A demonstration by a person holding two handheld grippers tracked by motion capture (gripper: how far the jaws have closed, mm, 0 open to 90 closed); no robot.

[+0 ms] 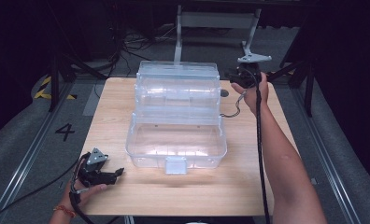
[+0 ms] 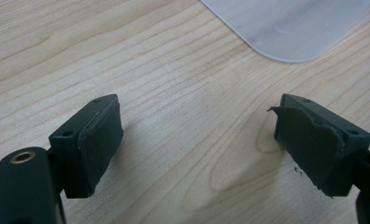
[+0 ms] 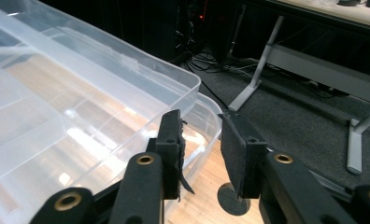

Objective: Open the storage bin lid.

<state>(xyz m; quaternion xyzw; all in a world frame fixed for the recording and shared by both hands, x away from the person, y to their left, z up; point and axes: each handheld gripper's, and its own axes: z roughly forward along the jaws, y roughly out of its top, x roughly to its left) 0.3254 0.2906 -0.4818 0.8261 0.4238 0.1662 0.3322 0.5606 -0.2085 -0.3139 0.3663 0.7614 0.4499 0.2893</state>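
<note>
I have the clear box (image 1: 176, 140) open; my right gripper (image 3: 199, 149) hangs empty, jaws slightly apart, beside its trays (image 1: 177, 86). Left gripper (image 1: 109, 173) rests wide open. Next: grip a tray edge.

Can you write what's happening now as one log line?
box: clear plastic box open on table | left gripper: open, empty | right gripper: open beside box's far corner

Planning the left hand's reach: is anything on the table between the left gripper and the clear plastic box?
Nothing visible. Bare table lies between the open left gripper and the clear plastic box.
</note>
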